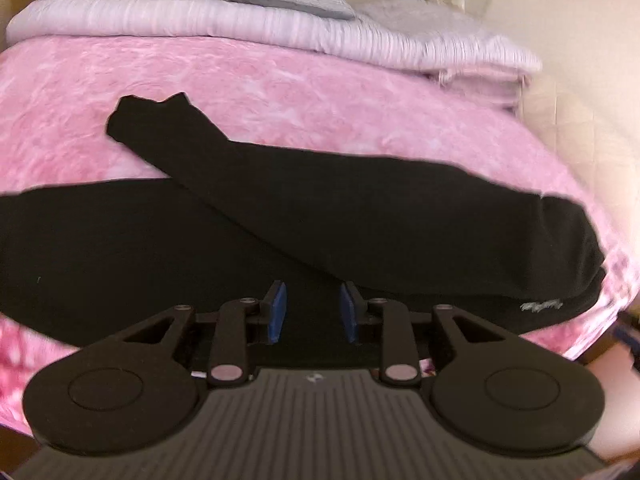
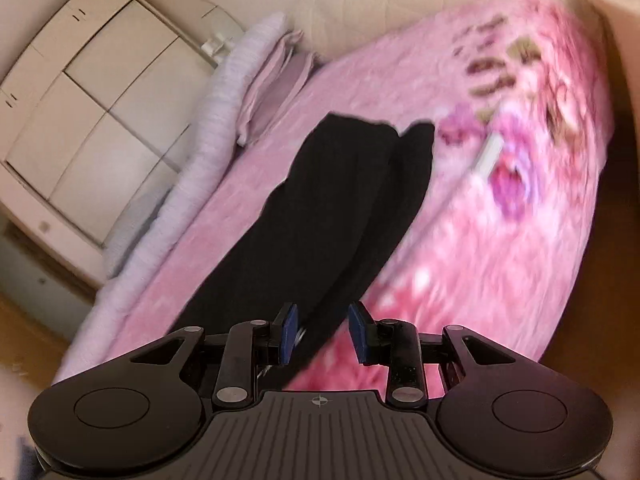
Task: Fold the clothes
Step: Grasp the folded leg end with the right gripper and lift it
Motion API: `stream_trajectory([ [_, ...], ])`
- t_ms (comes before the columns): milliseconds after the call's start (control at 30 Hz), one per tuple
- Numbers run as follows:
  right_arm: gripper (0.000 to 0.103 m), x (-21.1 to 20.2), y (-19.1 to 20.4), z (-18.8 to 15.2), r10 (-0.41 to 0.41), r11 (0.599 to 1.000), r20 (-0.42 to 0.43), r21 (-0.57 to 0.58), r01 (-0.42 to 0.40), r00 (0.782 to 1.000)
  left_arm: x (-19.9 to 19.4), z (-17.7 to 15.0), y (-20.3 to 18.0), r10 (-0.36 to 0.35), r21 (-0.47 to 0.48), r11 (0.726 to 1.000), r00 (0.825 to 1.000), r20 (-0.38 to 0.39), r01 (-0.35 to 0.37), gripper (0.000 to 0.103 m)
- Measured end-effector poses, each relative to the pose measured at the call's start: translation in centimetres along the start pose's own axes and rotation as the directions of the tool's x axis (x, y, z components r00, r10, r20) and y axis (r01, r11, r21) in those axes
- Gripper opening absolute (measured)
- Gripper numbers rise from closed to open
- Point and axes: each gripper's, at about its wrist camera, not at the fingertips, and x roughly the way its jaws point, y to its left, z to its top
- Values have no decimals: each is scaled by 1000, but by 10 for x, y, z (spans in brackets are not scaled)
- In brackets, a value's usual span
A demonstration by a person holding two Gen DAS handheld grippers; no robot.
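Faintly, grey unreadable logo (image 1: 541, 305), black garment (image 1: 280, 220)

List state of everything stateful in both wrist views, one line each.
left gripper: open, nothing between the pads, over the garment
right gripper: open, not gripping
black garment: flat on the bed, one long part folded across the rest
pink blanket: spread over the bed
white quilt: folded at the far edge
cupboard doors: closed
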Motion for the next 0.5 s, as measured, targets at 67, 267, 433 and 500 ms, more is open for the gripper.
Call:
stream_trajectory([
  [67,33,-11,-5,8,-22,1000,36,1,22,999,-3,1,2,19,-28,999,1000,10,-19,30],
  [267,33,-6,-24,38,-29,996,70,84,23,997,28,33,-3,3,-124,992,999,-45,-9,34],
  [433,33,27,-32,60,-45,994,34,97,42,998,65,50,0,3,-261,965,992,-126,-36,34],
  [500,33,40,-35,68,-44,994,21,103,41,999,77,57,3,8,-296,954,989,-146,-52,34],
])
